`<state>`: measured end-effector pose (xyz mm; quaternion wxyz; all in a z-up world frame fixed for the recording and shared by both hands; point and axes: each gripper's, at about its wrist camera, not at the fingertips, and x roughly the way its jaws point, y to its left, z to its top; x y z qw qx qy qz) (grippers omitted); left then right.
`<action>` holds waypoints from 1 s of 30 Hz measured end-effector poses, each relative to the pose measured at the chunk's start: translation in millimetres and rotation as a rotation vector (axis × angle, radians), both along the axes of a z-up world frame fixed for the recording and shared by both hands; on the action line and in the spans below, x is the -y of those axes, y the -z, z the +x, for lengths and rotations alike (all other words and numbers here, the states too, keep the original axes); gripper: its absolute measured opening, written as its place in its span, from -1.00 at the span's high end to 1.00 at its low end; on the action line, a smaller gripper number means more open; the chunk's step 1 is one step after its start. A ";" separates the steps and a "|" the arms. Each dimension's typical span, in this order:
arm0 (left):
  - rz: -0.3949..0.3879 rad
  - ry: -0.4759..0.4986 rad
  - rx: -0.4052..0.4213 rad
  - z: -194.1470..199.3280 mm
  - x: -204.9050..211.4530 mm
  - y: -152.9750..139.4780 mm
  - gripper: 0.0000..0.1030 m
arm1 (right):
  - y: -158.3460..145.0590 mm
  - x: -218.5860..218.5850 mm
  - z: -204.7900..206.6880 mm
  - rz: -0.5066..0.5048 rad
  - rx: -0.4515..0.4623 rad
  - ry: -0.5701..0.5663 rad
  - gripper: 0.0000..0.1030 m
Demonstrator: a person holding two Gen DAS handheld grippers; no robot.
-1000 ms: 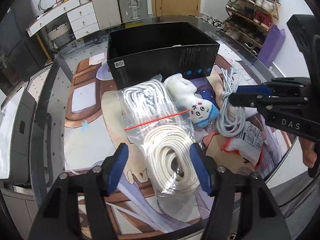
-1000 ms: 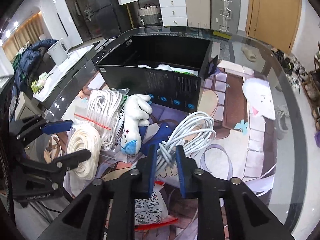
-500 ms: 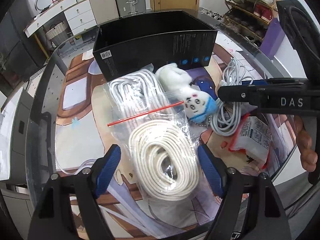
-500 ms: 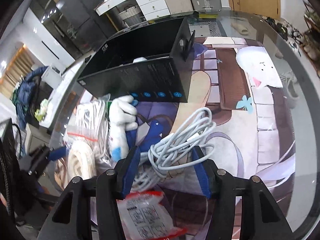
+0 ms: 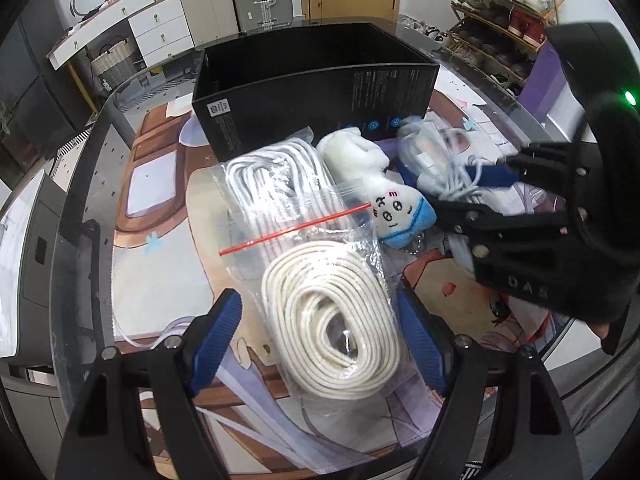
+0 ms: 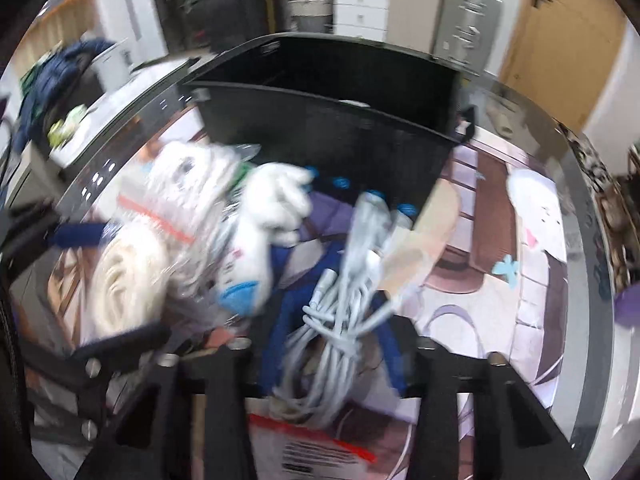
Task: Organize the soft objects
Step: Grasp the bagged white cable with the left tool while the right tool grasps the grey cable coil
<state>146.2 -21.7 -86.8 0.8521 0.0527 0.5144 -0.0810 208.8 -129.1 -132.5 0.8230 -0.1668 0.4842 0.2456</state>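
Observation:
My left gripper (image 5: 320,340) is open and straddles a cream rope coil (image 5: 332,320) in a clear zip bag, with its blue pads beside the bag. Behind the coil lie a bag of white cables (image 5: 276,184) and a white plush toy (image 5: 384,196) with a blue end. My right gripper (image 6: 332,320) has its jaws closing on a grey-white cable bundle (image 6: 340,312), which is bunched tight between the blue fingers. From the left wrist view, the right gripper (image 5: 460,192) holds that bundle (image 5: 432,160) near the open black box (image 5: 320,92). The right wrist view is blurred.
The black box (image 6: 340,136) stands at the back of the printed mat (image 5: 160,200) on a glass table. A red and white packet (image 6: 312,452) lies under the right gripper. Off the table are a shoe rack (image 5: 500,20) on the right, with drawers and suitcases behind.
The right gripper opened wide around the cable bundle, then closed on it and bunched it toward the box. The left gripper widened and now straddles the rope coil.

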 end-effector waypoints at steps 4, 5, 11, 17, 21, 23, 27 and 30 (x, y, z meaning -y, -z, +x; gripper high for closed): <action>0.001 -0.008 0.003 0.1 -3.6 0.3 -0.54 | 0.6 -3.5 -7.2 -0.010 -0.004 -0.014 0.41; 0.002 -0.012 0.001 0.2 -4.7 1.2 -0.54 | 0.5 -4.3 -7.7 -0.006 -0.007 -0.015 0.41; -0.010 0.003 -0.007 0.7 -3.6 0.8 -0.20 | -0.7 -5.1 -11.4 0.004 -0.003 -0.008 0.41; 0.015 0.032 0.017 -2.7 2.1 -4.6 0.08 | -9.0 5.1 -12.7 0.025 0.000 0.000 0.41; 0.009 0.033 0.026 -3.5 0.5 -9.7 0.24 | -10.7 5.6 -14.0 0.032 0.002 -0.001 0.41; 0.008 0.031 0.028 -3.2 -0.2 -10.7 0.27 | -11.9 5.5 -14.3 0.035 0.005 0.001 0.41; 0.006 0.033 0.033 -3.1 -0.5 -13.2 0.33 | -16.9 6.1 -15.7 0.046 0.010 0.001 0.41; 0.007 0.041 0.044 -4.8 -0.4 -17.4 0.33 | -22.0 6.6 -17.5 0.060 0.012 -0.003 0.41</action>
